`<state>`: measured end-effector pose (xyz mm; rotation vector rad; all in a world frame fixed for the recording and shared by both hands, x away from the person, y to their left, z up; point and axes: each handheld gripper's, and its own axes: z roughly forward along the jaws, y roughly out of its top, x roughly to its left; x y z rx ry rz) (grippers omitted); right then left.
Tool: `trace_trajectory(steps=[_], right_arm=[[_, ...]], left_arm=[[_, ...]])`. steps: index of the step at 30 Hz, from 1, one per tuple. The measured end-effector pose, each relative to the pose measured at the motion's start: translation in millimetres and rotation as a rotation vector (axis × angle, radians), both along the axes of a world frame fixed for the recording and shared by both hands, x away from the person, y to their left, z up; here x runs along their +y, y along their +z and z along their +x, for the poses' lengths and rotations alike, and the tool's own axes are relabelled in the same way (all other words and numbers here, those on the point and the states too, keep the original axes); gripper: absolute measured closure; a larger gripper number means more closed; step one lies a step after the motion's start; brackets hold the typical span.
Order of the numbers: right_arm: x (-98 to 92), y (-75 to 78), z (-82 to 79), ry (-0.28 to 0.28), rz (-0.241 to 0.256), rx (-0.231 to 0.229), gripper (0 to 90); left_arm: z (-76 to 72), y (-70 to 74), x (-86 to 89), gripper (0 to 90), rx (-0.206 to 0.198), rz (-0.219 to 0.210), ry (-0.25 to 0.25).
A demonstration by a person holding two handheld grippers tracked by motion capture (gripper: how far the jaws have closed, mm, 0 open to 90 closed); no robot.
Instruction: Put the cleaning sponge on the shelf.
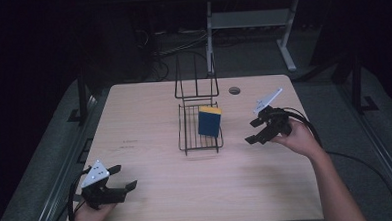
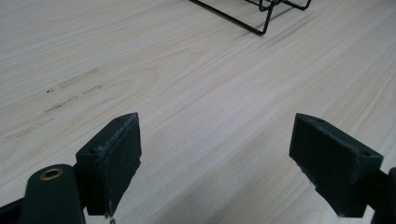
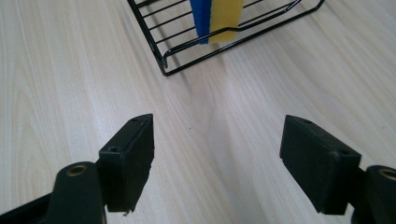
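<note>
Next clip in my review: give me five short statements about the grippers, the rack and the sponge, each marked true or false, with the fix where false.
1. The sponge stands on edge inside the wire rack. True.
2. The right gripper is shut on the sponge. False: its jaws stand open and apart from the rack, holding nothing.
3. The left gripper is open over bare table near the front left corner. True.
4. The sponge is red and green. False: it is blue with a yellow layer.
5. The rack lies at the table's front edge, beside the left gripper. False: it sits in the middle toward the far side, its back section upright.
</note>
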<state>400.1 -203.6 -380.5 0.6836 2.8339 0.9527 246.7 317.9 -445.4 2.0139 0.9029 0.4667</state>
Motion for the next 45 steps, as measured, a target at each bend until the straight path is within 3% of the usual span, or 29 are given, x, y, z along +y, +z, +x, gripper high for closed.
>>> trace_trajectory(steps=[45], right_arm=[[-51.4,-31.2,-46.0,-0.102,0.017,0.035,25.7]], left_arm=[[-0.7,0.0,-0.7,16.2,-0.003,0.003,-0.001]])
